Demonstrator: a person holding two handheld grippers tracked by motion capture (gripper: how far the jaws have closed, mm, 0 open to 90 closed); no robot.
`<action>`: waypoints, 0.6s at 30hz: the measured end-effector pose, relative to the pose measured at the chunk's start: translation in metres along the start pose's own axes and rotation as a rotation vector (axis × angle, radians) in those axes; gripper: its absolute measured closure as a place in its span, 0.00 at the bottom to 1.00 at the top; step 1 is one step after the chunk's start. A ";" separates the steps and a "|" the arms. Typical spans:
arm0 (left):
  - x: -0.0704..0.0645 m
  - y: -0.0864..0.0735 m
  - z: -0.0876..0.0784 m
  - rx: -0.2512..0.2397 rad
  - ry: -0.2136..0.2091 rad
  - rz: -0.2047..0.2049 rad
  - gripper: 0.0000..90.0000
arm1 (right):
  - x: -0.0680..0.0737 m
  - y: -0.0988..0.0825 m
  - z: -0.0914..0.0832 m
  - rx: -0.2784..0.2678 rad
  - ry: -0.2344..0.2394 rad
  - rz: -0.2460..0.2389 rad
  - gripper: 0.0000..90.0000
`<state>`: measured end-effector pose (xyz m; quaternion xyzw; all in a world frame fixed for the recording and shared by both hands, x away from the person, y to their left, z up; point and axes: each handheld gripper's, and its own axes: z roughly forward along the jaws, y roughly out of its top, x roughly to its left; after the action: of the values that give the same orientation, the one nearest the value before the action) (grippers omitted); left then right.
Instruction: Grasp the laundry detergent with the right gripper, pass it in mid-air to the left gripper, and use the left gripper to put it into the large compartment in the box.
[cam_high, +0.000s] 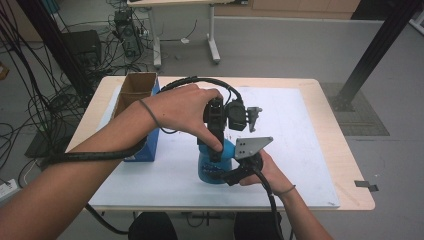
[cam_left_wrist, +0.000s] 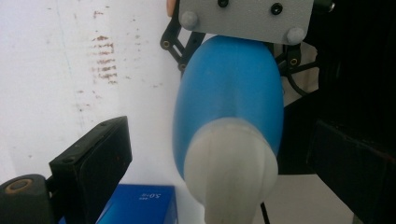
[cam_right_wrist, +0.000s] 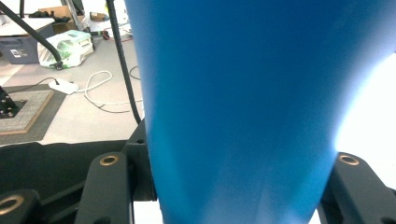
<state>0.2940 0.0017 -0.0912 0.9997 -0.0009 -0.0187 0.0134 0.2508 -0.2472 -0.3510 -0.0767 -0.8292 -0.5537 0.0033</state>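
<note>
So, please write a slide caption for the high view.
Right hand-held gripper clamps a blue bottle while the left hand-held gripper reaches its cap.

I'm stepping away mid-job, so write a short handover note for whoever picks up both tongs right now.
Right tongs: shut on the blue bottle, gripping its body low down, on the white mat.
Left tongs: over the bottle's top, jaws either side of the white cap, not pressing it.
Blue box lies just beside; cardboard box at the mat's left.
Done: bottle steadied. Left: probably grip the cap.

Bottle (cam_high: 216, 167) on mat (cam_high: 300, 150), box (cam_high: 137, 95) at its left
</note>
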 end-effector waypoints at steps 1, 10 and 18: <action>0.001 0.000 0.002 0.002 -0.010 -0.006 0.08 | 0.000 0.000 0.000 0.000 0.001 -0.001 0.47; 0.002 0.000 0.014 0.021 -0.023 -0.004 0.09 | 0.002 0.004 0.000 0.004 0.002 -0.010 0.47; -0.001 0.000 0.022 0.027 -0.025 -0.002 0.09 | 0.003 0.005 0.000 0.002 0.003 -0.015 0.47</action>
<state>0.2926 0.0007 -0.1131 0.9995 -0.0003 -0.0310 -0.0003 0.2488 -0.2449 -0.3462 -0.0695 -0.8302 -0.5532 0.0005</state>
